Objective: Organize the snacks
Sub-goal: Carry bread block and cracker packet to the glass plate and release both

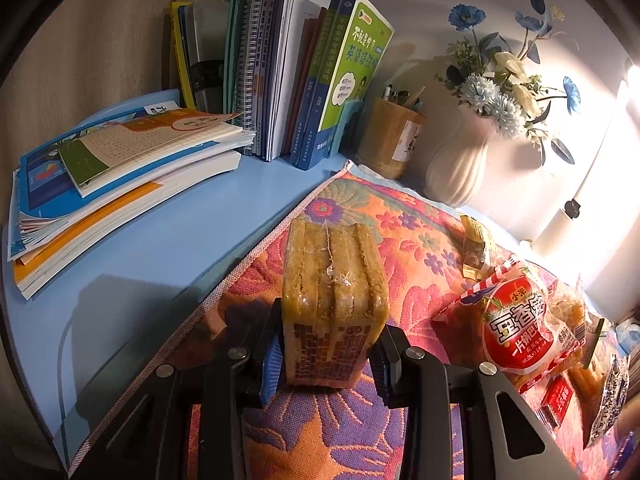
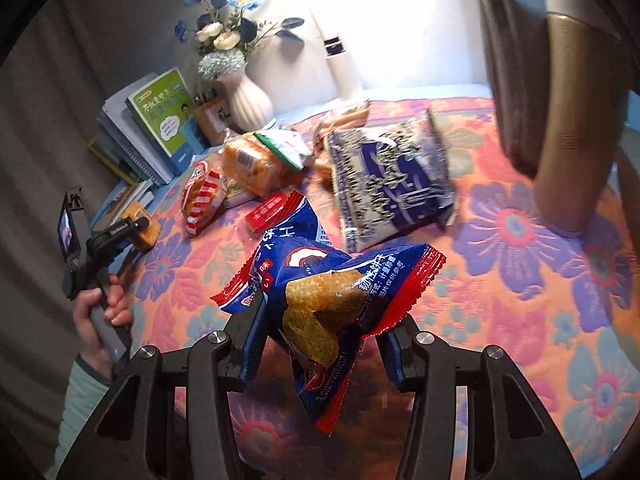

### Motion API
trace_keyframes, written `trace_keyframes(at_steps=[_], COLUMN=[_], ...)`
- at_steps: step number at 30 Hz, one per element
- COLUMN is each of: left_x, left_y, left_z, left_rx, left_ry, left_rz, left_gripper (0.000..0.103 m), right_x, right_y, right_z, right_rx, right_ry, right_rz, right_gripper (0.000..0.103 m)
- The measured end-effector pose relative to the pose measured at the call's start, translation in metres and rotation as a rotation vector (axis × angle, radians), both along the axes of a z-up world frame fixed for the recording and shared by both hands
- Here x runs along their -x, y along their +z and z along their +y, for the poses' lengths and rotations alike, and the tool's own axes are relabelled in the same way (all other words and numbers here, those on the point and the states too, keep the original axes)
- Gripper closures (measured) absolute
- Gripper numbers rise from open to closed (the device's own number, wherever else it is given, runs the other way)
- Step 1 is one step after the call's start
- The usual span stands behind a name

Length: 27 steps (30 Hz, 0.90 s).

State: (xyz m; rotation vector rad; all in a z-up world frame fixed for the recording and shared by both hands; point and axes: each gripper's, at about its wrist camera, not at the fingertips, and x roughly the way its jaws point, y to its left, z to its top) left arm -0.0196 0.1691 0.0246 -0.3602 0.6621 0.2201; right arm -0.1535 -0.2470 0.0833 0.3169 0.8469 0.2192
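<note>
Between the jaws of the left hand-held gripper (image 1: 326, 350) sits a wrapped cake block (image 1: 334, 308), clamped on its two broad sides near the labelled end. Its long axis runs straight away from the camera, parallel to the fingers, with the labelled end nearest and the far end pointing at the cloth edge and the books (image 1: 276, 76). It looks held just above the floral cloth (image 1: 404, 236), near that cloth's left border; contact underneath I can't confirm.

Right hand-held gripper (image 2: 324, 344) is clenched on a blue-red cracker bag (image 2: 320, 296). The bag is crumpled, long axis roughly diagonal: one crimped end hangs down toward the camera, the other sticks up-left.

Step, my read: both snacks are picked and in transit, neither placed. Next move needs a drop spot for each; no bin or tray visible, so probably grouping on the cloth. Cake block is rigid, so set it flat and release. The bag is floppy, so lower it until it rests before opening.

Further out on the cloth: a red packet (image 2: 202, 200), bread loaf (image 2: 256, 168), small red bar (image 2: 268, 210) and a big blue-white bag (image 2: 392, 184), loosely scattered. Beyond those, a vase (image 2: 250, 98) by the wall.
</note>
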Motion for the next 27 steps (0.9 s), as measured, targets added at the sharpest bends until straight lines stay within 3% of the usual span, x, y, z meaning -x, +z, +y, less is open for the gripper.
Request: trace_keyframes(at_steps=[4,8,14,20,27], left_x=[0.001,0.015,0.049,0.074,0.11], left_y=[0.001,0.008,0.031,0.068,0.118], left_z=[0.001,0.003,-0.044,-0.138,-0.302], left_rx=[0.006,0.065,-0.021,-0.067,-0.03], left_ry=[-0.006,-0.043,-0.121,-0.332,-0.76], left_rz=[-0.003,-0.031,-0.073,-0.141,-0.214], left_gripper=[0.068,0.069,0.069,0.07,0.069], right_x=[0.017,0.034,0.051,0.065,0.083], right_y=[0.012,0.027,0.045,0.062,0.075], right_z=[-0.016,-0.045,-0.102,-0.153,-0.206], right_rx=[-0.005,-0.025,-0.068,-0.066,-0.001], right_ry=[-0.023,-0.072,-0.203,-0.343,-0.51], right_rz=[-0.04,-0.07,-0.075,-0.094,-0.118], right_gripper=[0.056,0.056,0.056,0.056,0.055])
